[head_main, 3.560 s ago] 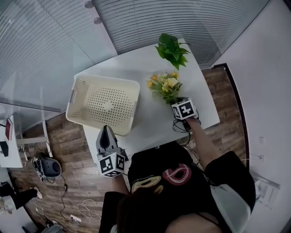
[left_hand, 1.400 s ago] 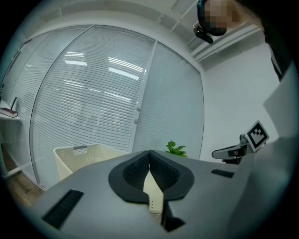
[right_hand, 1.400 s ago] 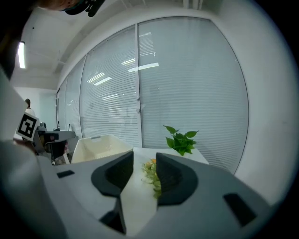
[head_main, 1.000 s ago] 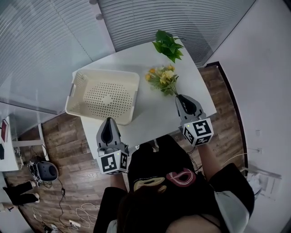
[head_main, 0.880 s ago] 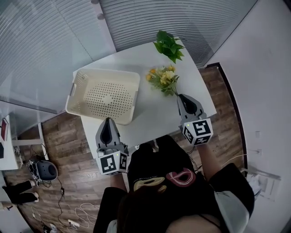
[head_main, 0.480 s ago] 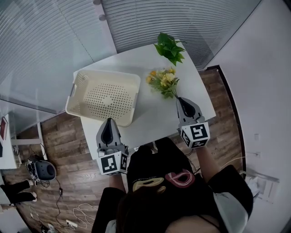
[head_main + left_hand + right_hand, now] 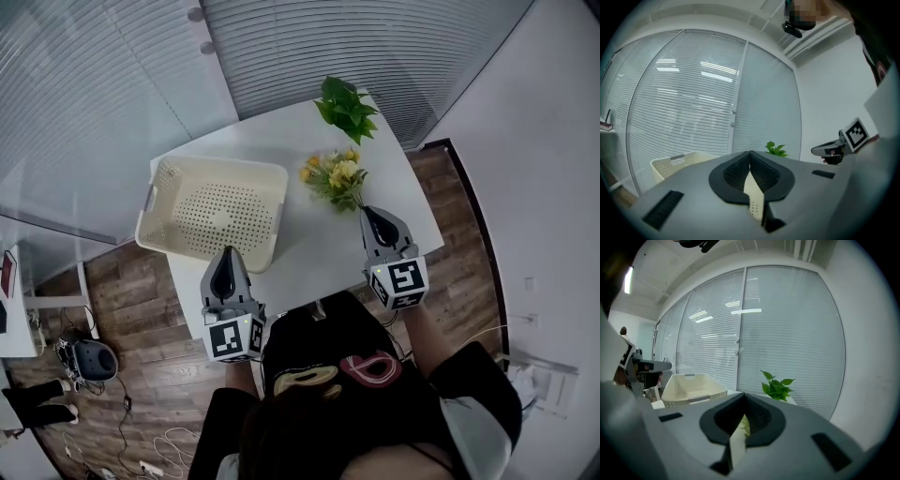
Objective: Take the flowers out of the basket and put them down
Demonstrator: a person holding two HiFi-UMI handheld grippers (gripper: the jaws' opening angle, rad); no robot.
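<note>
flowers: a small bunch of yellow and orange blooms with green leaves. It lies on the white bench, outside the basket, with its stems pointing toward the right gripper.
basket: cream and perforated, with a handle slot in its end wall. It sits on the left part of the bench, well apart from the flowers, with its dotted bottom fully in view.
right gripper: held over the near right part of the bench, tips just beside the stem ends. Its jaws are together with nothing clamped between them. A bit of green from the bunch shows through the thin slit, beyond the tips.
left gripper: held at the near edge of the bench, in front of the basket's near wall. Its jaws are together and hold nothing. Whether the tips touch the rim cannot be told.
potted plant: green-leaved, standing at the far end of the bench, beyond the flowers.
person: in a dark top, seen from above at the near edge of the bench.
floor: wood planks on either side of the bench.
</note>
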